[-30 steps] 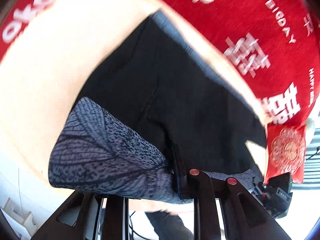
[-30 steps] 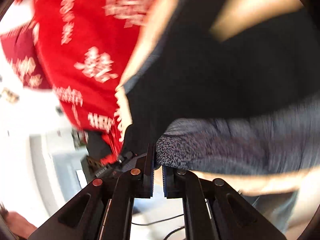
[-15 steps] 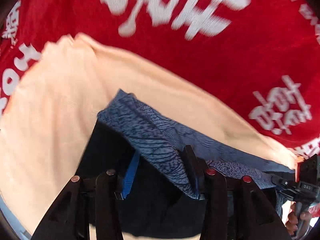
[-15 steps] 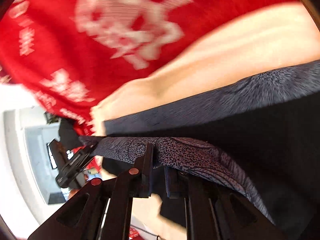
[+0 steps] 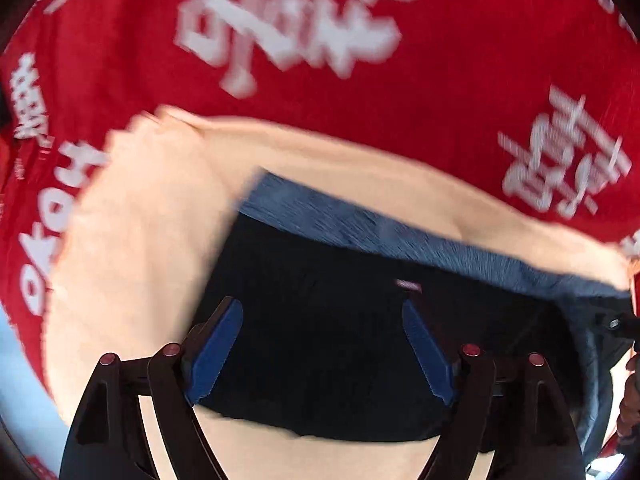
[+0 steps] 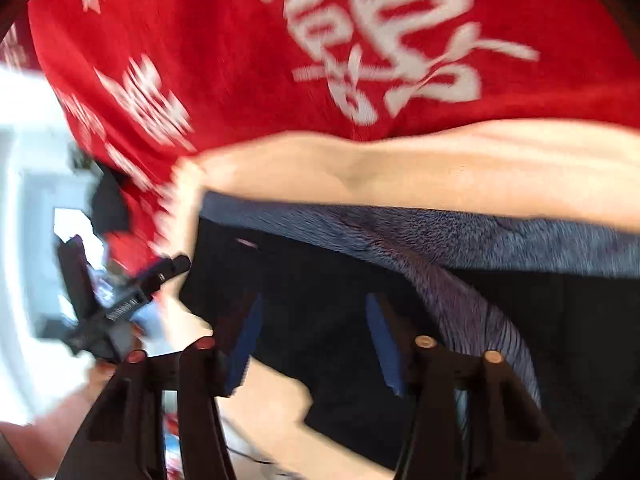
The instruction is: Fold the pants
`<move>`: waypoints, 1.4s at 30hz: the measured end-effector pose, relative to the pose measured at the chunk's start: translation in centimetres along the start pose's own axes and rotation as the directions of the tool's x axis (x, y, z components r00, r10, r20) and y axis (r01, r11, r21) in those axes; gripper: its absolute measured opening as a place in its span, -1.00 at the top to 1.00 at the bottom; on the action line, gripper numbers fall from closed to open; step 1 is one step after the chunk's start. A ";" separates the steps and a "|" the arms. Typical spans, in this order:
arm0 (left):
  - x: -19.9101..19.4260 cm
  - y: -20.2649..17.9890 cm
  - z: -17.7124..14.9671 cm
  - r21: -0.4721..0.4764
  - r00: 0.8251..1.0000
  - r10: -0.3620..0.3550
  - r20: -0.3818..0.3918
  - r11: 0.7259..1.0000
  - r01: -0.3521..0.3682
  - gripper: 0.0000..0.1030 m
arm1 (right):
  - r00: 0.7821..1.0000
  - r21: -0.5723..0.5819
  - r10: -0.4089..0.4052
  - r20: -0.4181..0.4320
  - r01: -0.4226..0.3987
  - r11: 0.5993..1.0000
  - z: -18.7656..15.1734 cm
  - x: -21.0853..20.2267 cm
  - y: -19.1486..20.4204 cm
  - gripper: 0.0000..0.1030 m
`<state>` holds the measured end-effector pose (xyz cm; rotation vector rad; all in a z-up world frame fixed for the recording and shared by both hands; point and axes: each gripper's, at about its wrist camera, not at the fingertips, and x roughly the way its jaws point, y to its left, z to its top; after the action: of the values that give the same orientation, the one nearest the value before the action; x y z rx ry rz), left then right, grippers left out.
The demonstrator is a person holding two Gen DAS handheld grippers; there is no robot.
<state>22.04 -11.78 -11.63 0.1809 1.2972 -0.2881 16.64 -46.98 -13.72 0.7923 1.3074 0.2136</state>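
The dark pants (image 5: 332,332) lie folded on a cream cloth (image 5: 132,240), with a blue-grey patterned band (image 5: 360,228) along their far edge. My left gripper (image 5: 322,344) is open just above the black fabric, its blue pads apart and holding nothing. In the right wrist view the same pants (image 6: 320,280) lie flat, the patterned strip (image 6: 460,236) running across and down to the right. My right gripper (image 6: 316,340) is also open over the pants' near edge, empty. Both views are motion-blurred.
A red blanket with white characters (image 5: 320,60) covers the surface beyond the cream cloth; it also fills the top of the right wrist view (image 6: 280,60). The other gripper's black body (image 6: 120,304) shows at the left, before a bright white background.
Both grippers carried the patterned edge forward over the pants and laid it at the far side. Both have opened and let go of the fabric.
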 end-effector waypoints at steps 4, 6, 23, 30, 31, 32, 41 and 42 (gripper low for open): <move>4.1 -2.8 -1.0 0.036 0.989 0.147 0.013 0.988 -0.148 -0.73 | 0.987 -0.062 -0.157 0.018 0.158 0.985 1.9 2.7 -1.0 0.12; 4.4 -3.4 -1.0 0.057 0.986 0.163 0.026 0.985 -0.164 -0.84 | 0.992 -0.001 -0.115 0.048 0.115 0.993 2.5 2.0 -2.2 0.15; -2.5 -13.7 -5.9 0.266 0.998 0.016 -0.067 0.964 0.003 -0.96 | 0.958 0.325 -0.141 0.249 0.055 0.944 -15.2 -14.1 -9.5 -0.30; -4.6 -23.6 -12.6 0.427 0.976 -0.157 -0.151 0.880 0.207 -0.96 | 0.924 0.607 -0.255 0.284 0.032 0.794 -31.1 -17.7 -14.4 -0.30; -5.0 -24.8 -13.6 0.442 0.969 -0.189 -0.161 0.864 0.242 -0.96 | 0.919 0.642 -0.271 0.287 0.026 0.766 -33.4 -18.1 -15.0 -0.30; -5.4 -26.2 -14.6 0.464 0.963 -0.209 -0.168 0.845 0.265 -0.96 | 0.913 0.662 -0.283 0.294 0.019 0.749 -35.1 -18.4 -15.4 -0.30; -4.4 -32.2 -19.1 0.523 0.917 -0.279 -0.284 0.757 0.392 -0.96 | 0.889 0.775 -0.338 0.309 -0.029 0.632 -44.0 -18.5 -19.3 -0.30; -4.1 -31.7 -19.4 0.521 0.913 -0.278 -0.298 0.754 0.400 -0.96 | 0.893 0.772 -0.320 0.318 -0.048 0.634 -44.2 -18.2 -19.8 -0.30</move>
<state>-6.58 -35.77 -11.87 0.4986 1.4135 -1.0089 -34.64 -53.91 -13.96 1.3619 0.9908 -0.6858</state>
